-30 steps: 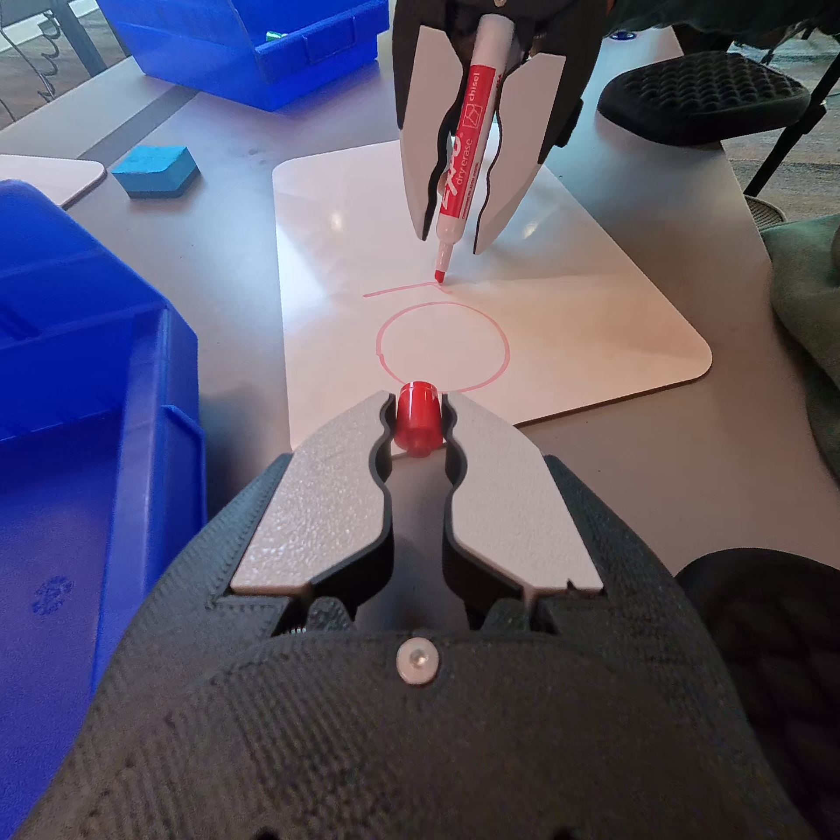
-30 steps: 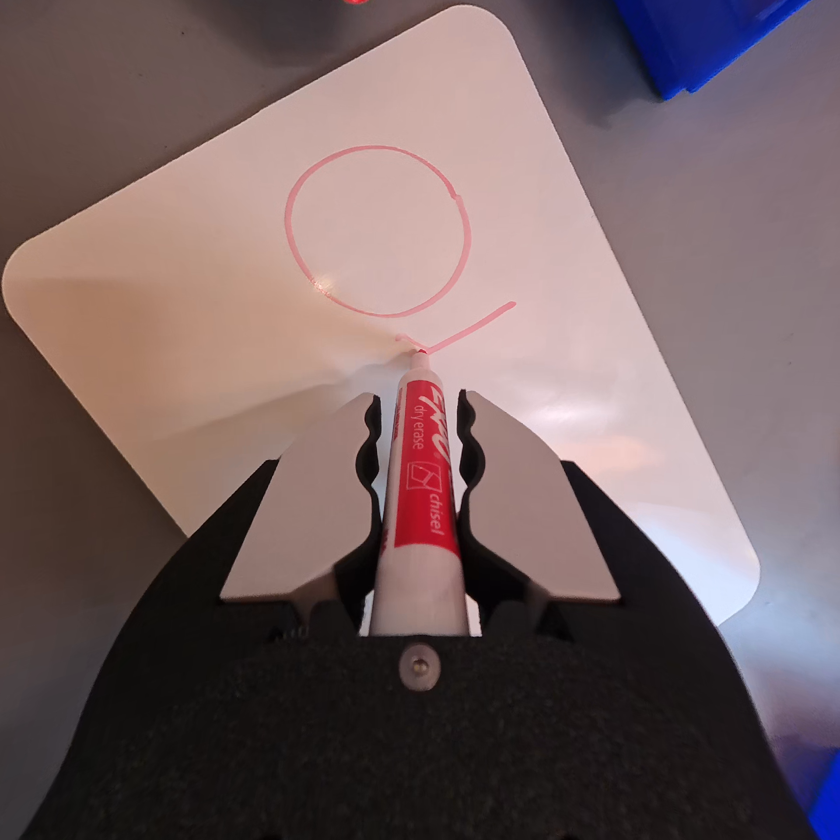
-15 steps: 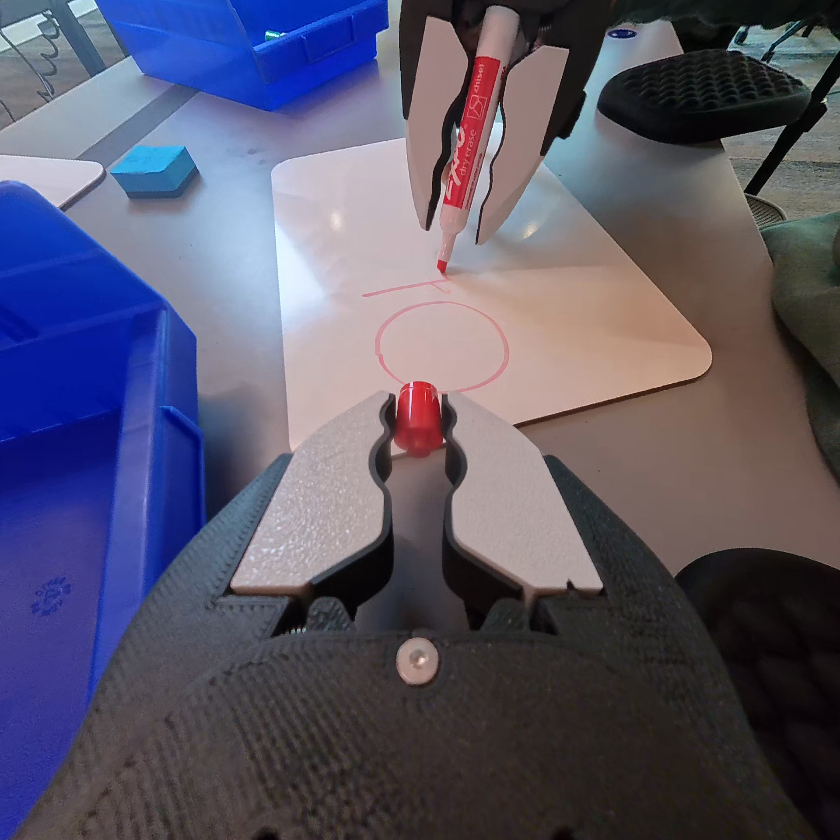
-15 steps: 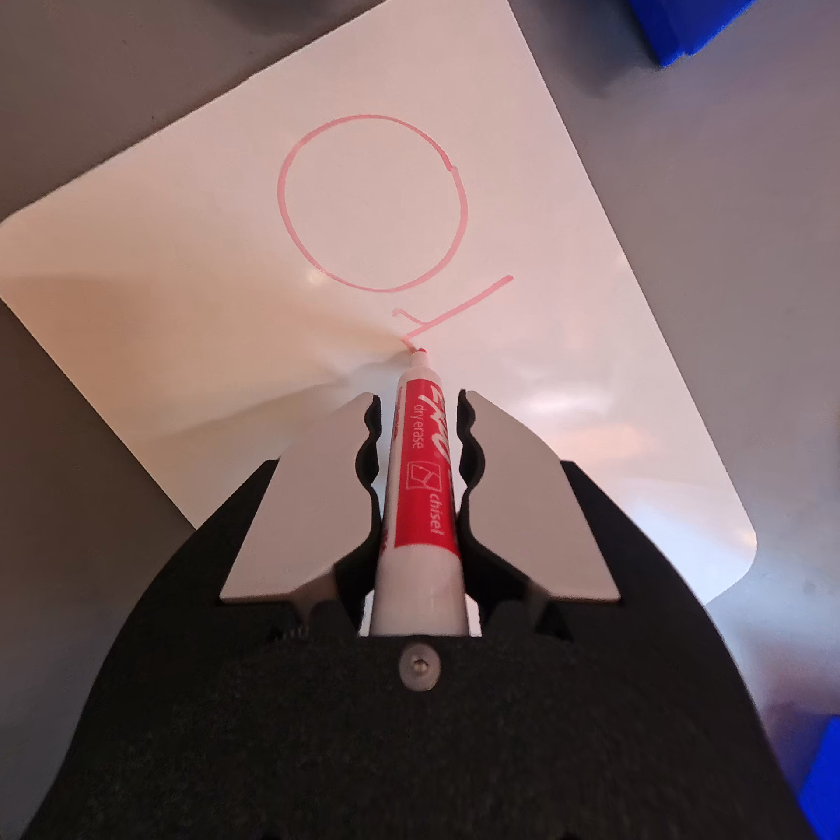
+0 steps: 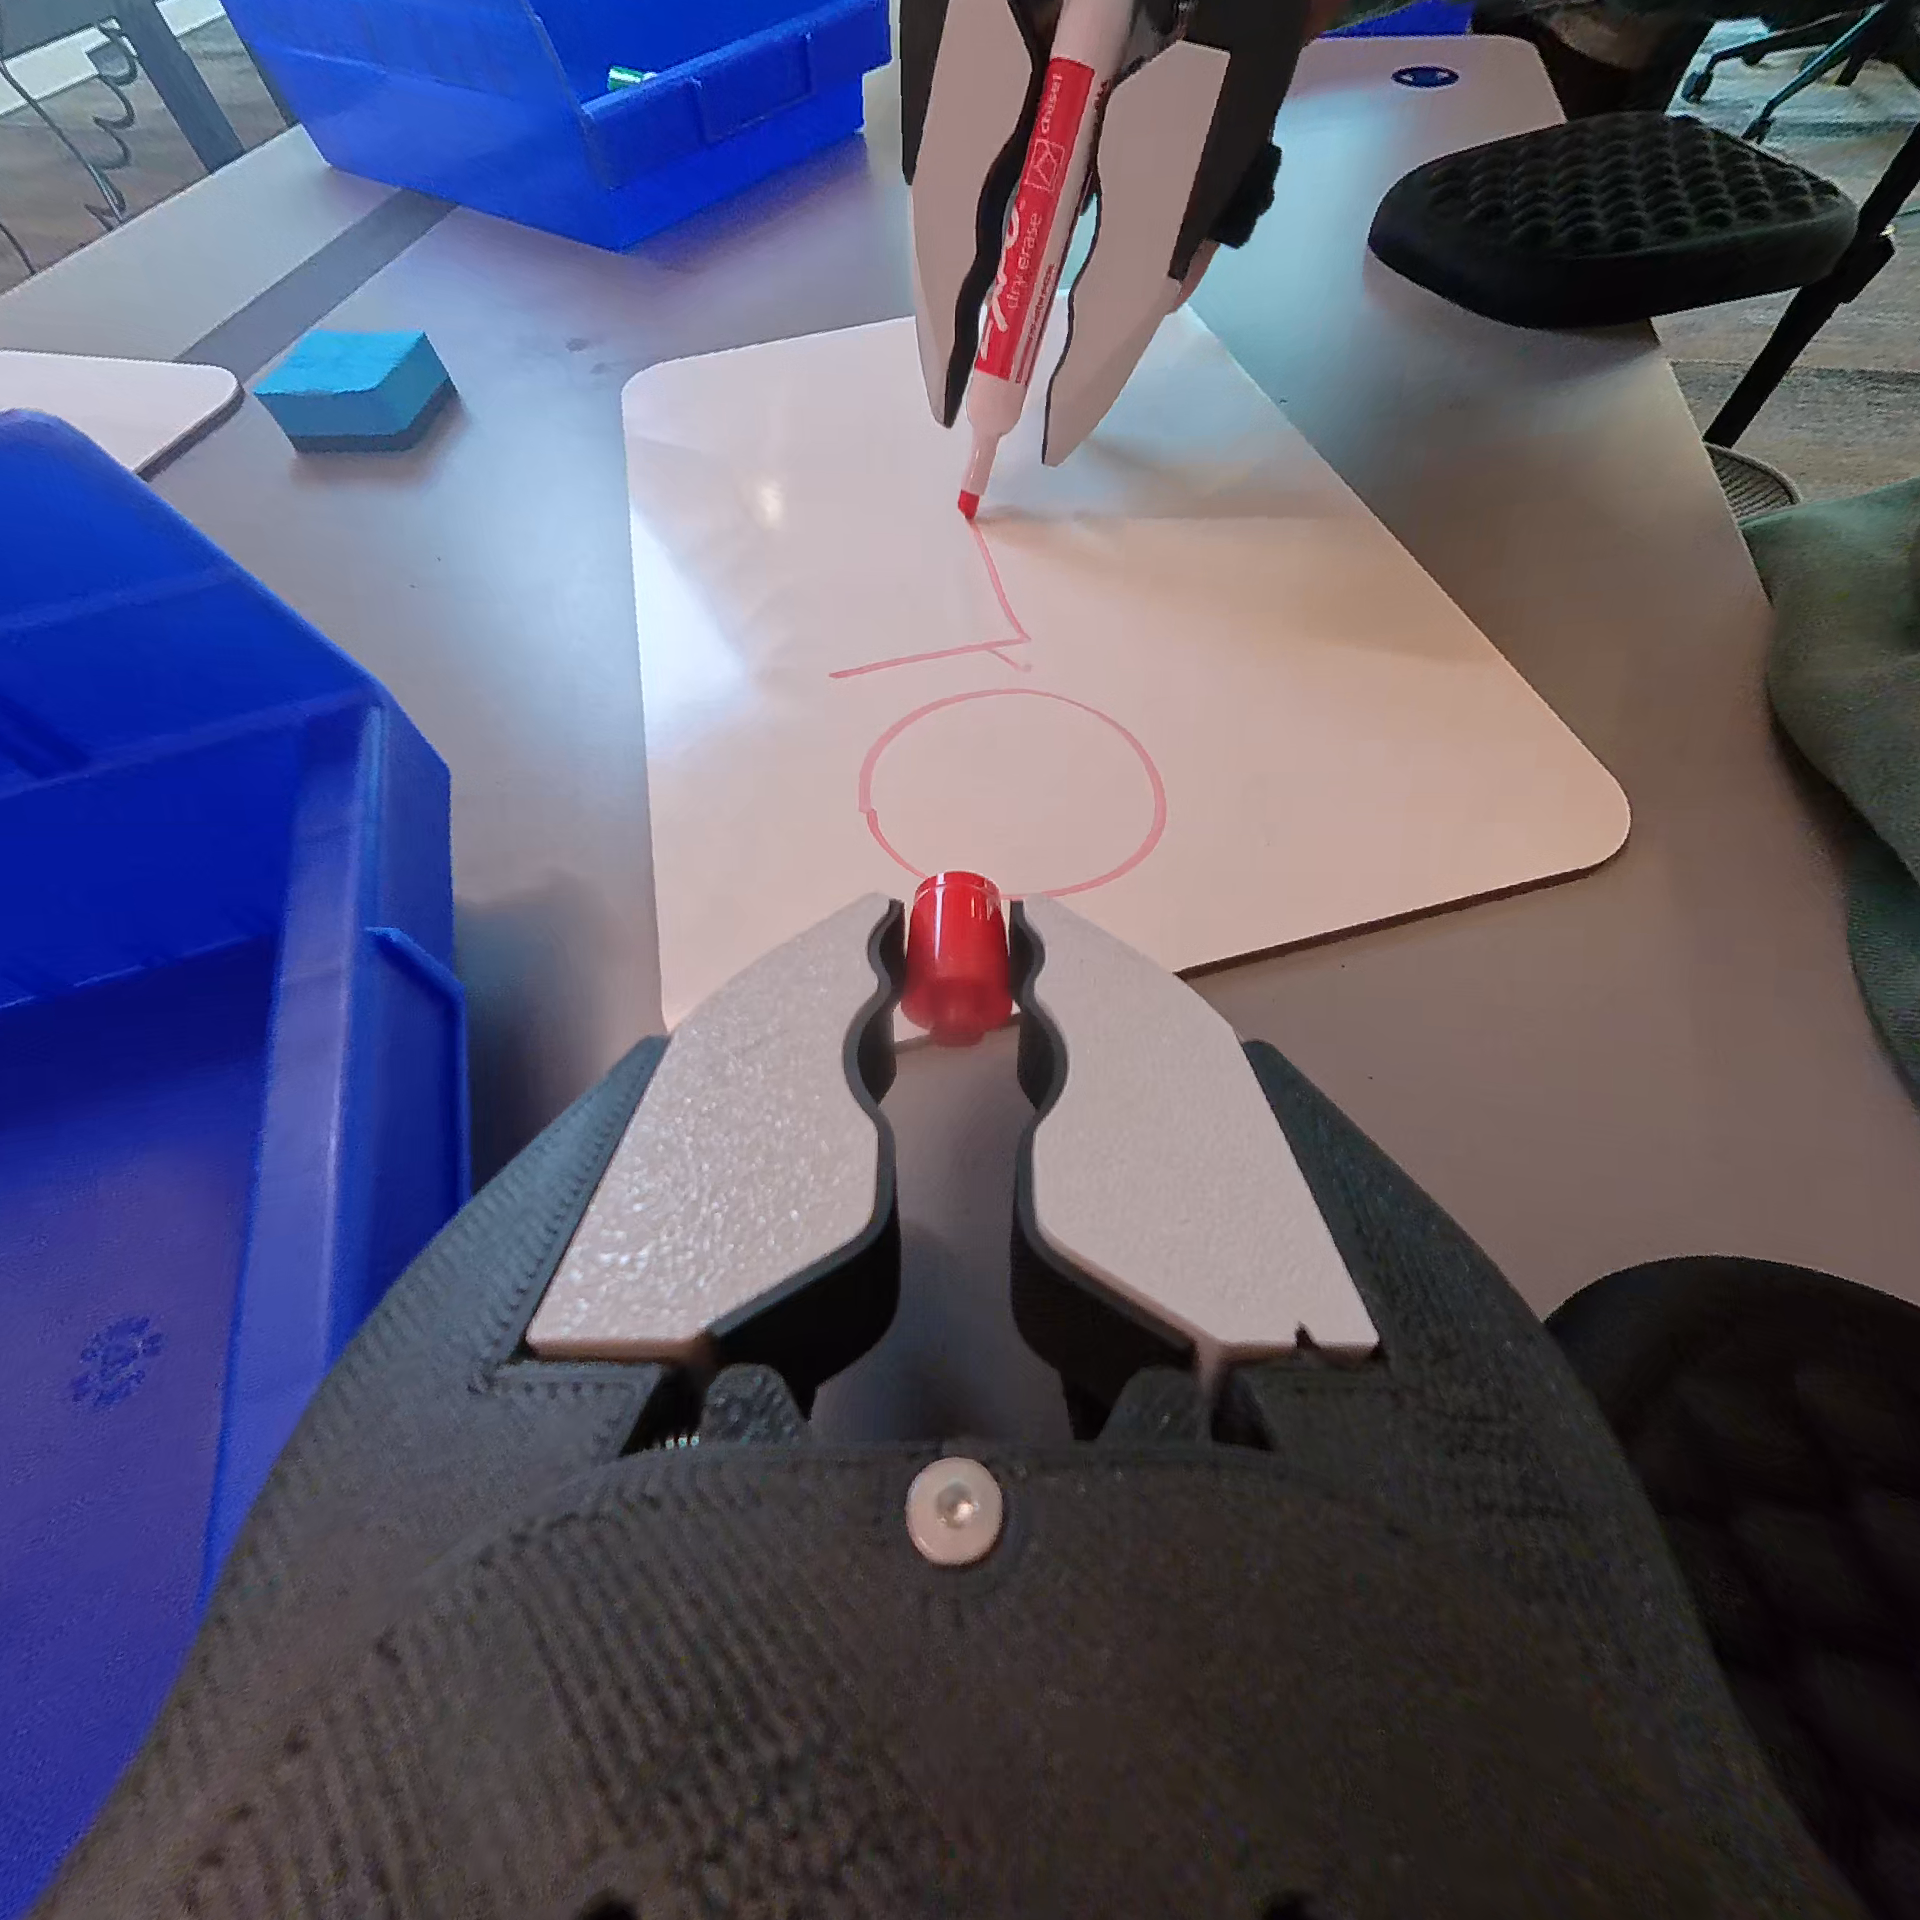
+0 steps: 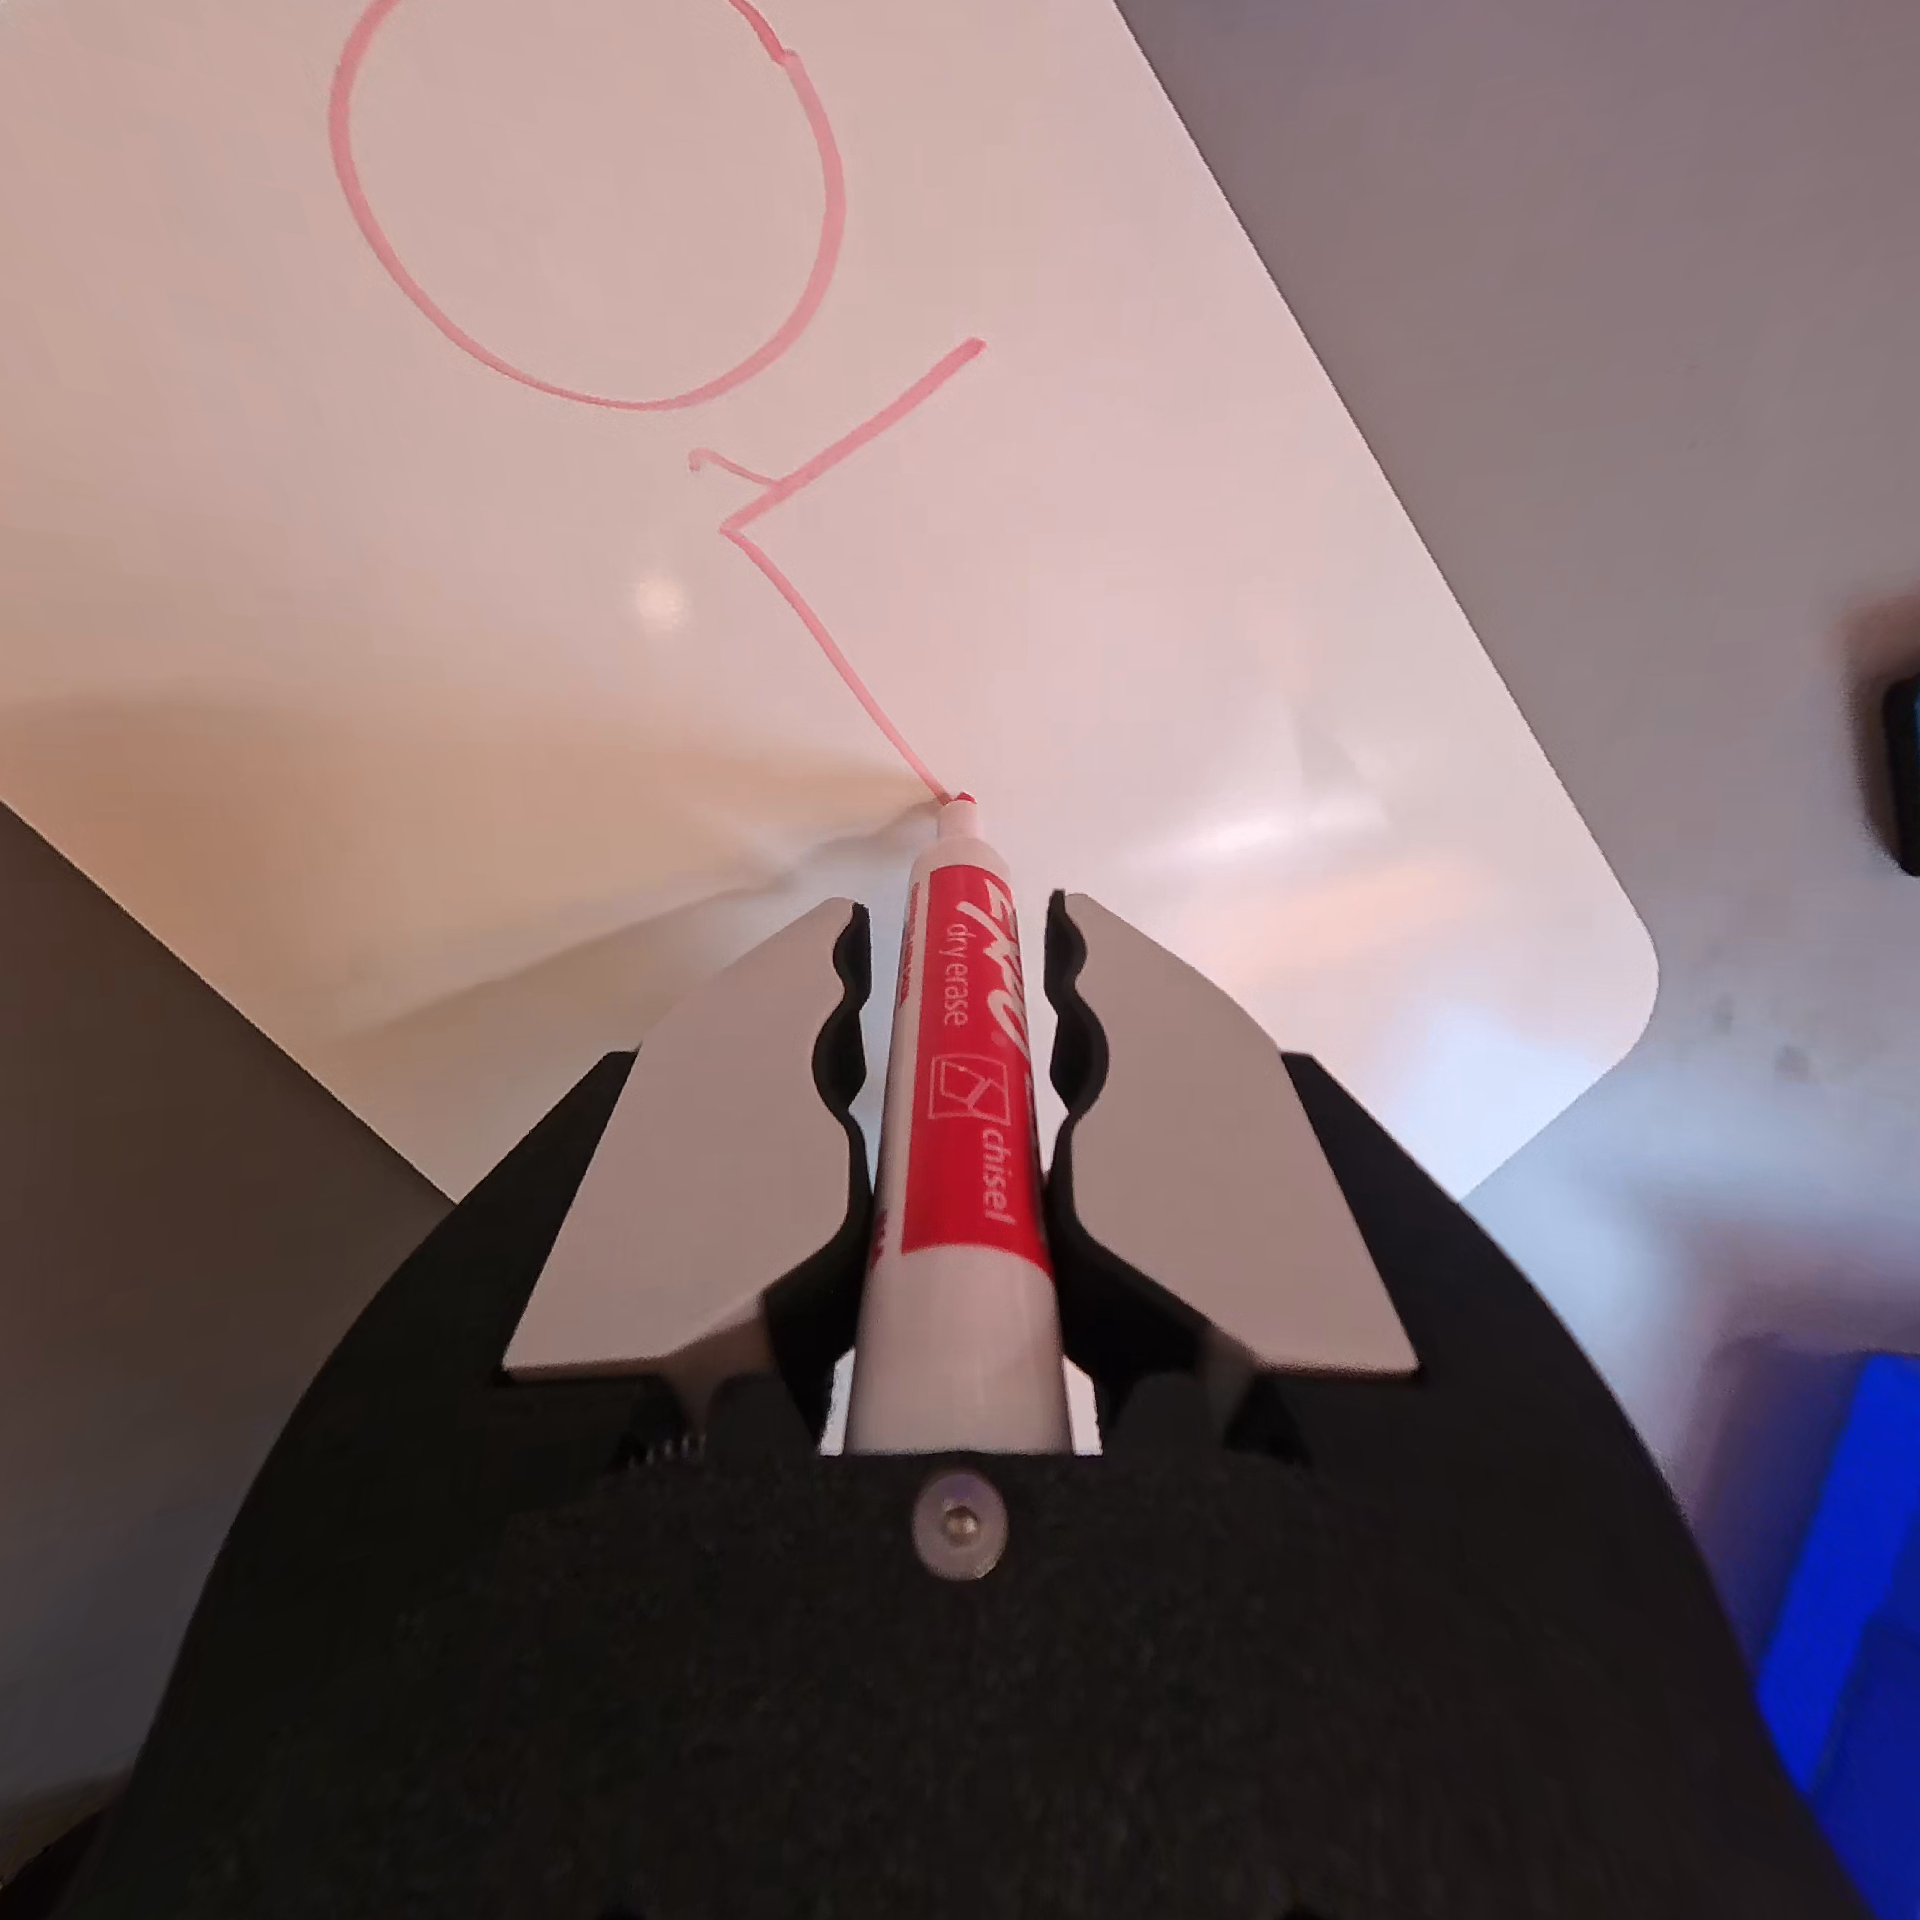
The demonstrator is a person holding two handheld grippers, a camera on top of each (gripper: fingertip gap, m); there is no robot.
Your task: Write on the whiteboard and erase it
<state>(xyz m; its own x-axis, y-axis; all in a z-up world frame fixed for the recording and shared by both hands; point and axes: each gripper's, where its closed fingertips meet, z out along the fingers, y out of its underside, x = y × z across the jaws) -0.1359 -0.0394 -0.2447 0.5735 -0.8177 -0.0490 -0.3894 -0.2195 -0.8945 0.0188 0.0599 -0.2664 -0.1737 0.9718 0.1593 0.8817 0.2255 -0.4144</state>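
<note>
A white whiteboard (image 5: 1299,675) lies flat on the grey table, with a red circle (image 5: 1013,795) and an angular red stroke (image 5: 977,623) drawn on it. My left gripper (image 5: 954,925) is shut on the red marker cap (image 5: 954,966) and holds it just over the board's near edge. My right gripper (image 6: 956,925) is shut on the red and white dry-erase marker (image 6: 961,1122), whose tip touches the whiteboard (image 6: 1299,582) at the end of the stroke (image 6: 821,613). The right gripper with the marker (image 5: 1023,239) also shows at the top of the left wrist view.
A blue eraser block (image 5: 353,390) lies on the table left of the board. One blue bin (image 5: 187,935) stands at the near left, another blue bin (image 5: 561,94) at the back. A black chair seat (image 5: 1610,218) is at the back right. A green cloth (image 5: 1860,665) lies at the right edge.
The right gripper has pulled the marker away from the circle, drawing a new diagonal line off the earlier stroke. The left gripper with the cap has not moved.
</note>
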